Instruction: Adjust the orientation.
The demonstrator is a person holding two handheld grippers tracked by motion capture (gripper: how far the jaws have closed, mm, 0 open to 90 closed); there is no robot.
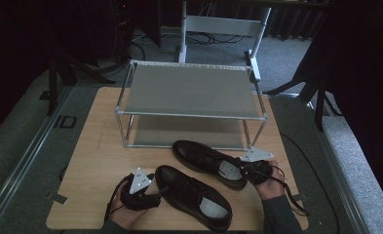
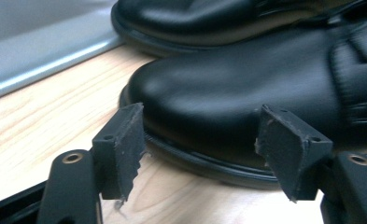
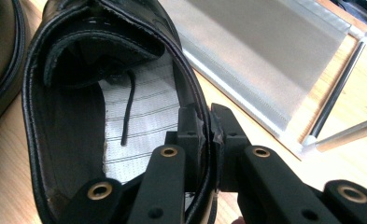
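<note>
On the wooden surface (image 1: pixel 96 146), in front of a two-tier metal shoe rack (image 1: pixel 189 92), lie two black leather shoes side by side, toes pointing toward the left and back in the high view.

At the left, the left claw (image 1: pixel 156 191) sits low beside the toe of the near shoe (image 1: pixel 194 196), the one closer to the person. In the left gripper view its pads (image 2: pixel 125 144) stand apart on either side of the rounded toe cap of this near shoe (image 2: pixel 228 102): the left pad is just off the edge of the sole, the right pad stands in front of the side of the toe. Neither pad visibly presses on the leather, so the claw is partly open around the toe without gripping it. The sole rests flat on the surface.

Toward the right, the far shoe (image 1: pixel 206 161) lies between the near shoe and the rack's lower shelf, its toe close to the rack's front rail. The right claw (image 1: pixel 247 171) meets it at the heel. In the right gripper view the claw is clamped tight on the shoe's collar: one pad is inside the opening of the far shoe (image 3: pixel 78 116), over the striped pale insole, the other outside, with the leather rim pinched between them. A loose lace end lies on the insole. The rack's shelf shows just beyond the shoe.
</note>
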